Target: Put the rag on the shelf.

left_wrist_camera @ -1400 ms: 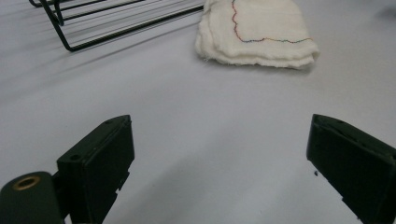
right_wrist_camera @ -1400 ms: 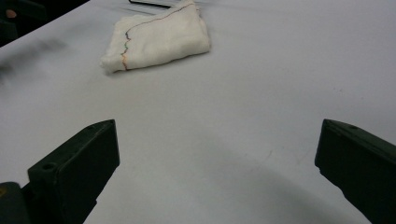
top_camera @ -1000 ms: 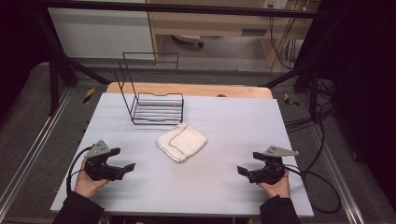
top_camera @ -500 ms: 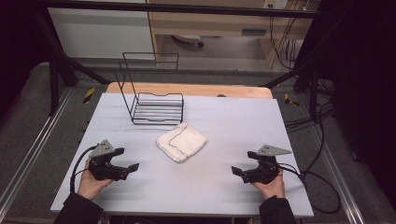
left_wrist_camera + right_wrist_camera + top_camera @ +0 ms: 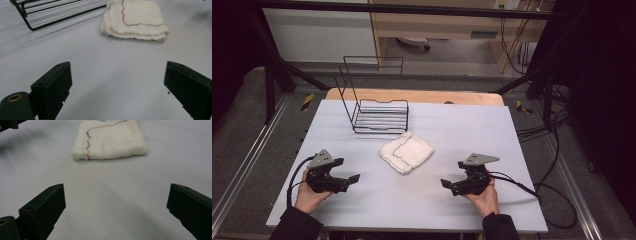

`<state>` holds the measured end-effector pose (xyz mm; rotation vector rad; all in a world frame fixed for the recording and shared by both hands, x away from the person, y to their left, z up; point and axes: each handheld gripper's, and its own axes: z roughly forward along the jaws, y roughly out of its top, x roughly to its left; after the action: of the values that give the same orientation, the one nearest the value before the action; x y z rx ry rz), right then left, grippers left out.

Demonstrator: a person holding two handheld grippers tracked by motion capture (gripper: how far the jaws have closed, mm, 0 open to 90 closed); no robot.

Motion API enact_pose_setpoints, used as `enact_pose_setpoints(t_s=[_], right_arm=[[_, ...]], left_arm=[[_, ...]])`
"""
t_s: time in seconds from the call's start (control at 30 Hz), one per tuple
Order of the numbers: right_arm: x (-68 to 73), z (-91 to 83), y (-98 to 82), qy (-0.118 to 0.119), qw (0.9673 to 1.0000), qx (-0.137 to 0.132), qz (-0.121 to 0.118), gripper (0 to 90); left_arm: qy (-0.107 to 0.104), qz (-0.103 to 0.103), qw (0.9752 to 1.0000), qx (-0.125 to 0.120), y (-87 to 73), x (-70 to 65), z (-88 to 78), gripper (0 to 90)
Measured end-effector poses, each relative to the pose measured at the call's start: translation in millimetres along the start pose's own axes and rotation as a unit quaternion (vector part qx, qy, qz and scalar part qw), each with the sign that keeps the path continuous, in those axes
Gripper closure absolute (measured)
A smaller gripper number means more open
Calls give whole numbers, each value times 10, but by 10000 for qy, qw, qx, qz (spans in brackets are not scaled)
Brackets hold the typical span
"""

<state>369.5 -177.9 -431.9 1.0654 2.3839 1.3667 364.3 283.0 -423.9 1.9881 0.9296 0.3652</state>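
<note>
Seen from the high view, at the near left of the pale desk (image 5: 492, 125): left tongs (image 5: 353, 178), gripped in a hand (image 5: 307, 192), aimed inward toward the middle, with a cable looping off behind. Spread wide in the left gripper view, left tongs (image 5: 117, 87) with both black jaws far apart and nothing between them but bare desk surface.

Farther back on the left: black wire rack (image 5: 379, 117), standing on the desk with its tall back frame rising at the far side. Caught by the left gripper view as a few wires of the wire rack (image 5: 57, 15) in the upper left corner, just beside the cloth but apart from it.

In the middle of the desk: folded white cloth (image 5: 406, 151), lying flat, near the rack's front edge and well apart from both tongs. Shown closer in the left gripper view, folded white cloth (image 5: 136, 21) as stacked layers with a coloured stitched line running across the top. Met again in the right gripper view, the folded white cloth (image 5: 110, 140), with the stitching running down its left part and the layered edges turned away.

At the near right: right tongs (image 5: 446, 184), held in the other hand (image 5: 482, 197), pointed left toward the cloth. Opened wide as well in the right gripper view, right tongs (image 5: 116, 205), holding nothing.
</note>
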Motion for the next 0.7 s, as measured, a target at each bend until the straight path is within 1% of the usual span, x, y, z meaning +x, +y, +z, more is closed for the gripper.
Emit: enact_pose_setpoints(t_s=[0.07,0.1,0.33,0.43,0.53,0.6,0.67,0.7], right_arm=[[53,51,38,21,10000,38,7,42],[77,77,57,18,10000,51,-47,46],[257,264,165,-12,9996,166,-218,72],[332,344,217,37,9995,131,-271,88],[399,427,266,42,9996,139,-249,99],[429,475,299,115,9996,89,-242,111],[465,529,337,91,9994,131,-303,116],[481,556,354,124,9994,128,-289,122]], left_arm=[[13,-8,10000,-1,-2,6,-2,77],[14,-17,10000,-1,-3,8,-2,77],[68,-18,10000,0,-12,35,-22,77],[71,-11,10000,2,-15,42,-23,77],[86,-2,10000,15,-18,43,-23,77],[82,-13,10000,18,-21,45,-22,77],[89,-12,10000,28,-22,47,-21,77],[91,-14,10000,28,-22,48,-21,77]])
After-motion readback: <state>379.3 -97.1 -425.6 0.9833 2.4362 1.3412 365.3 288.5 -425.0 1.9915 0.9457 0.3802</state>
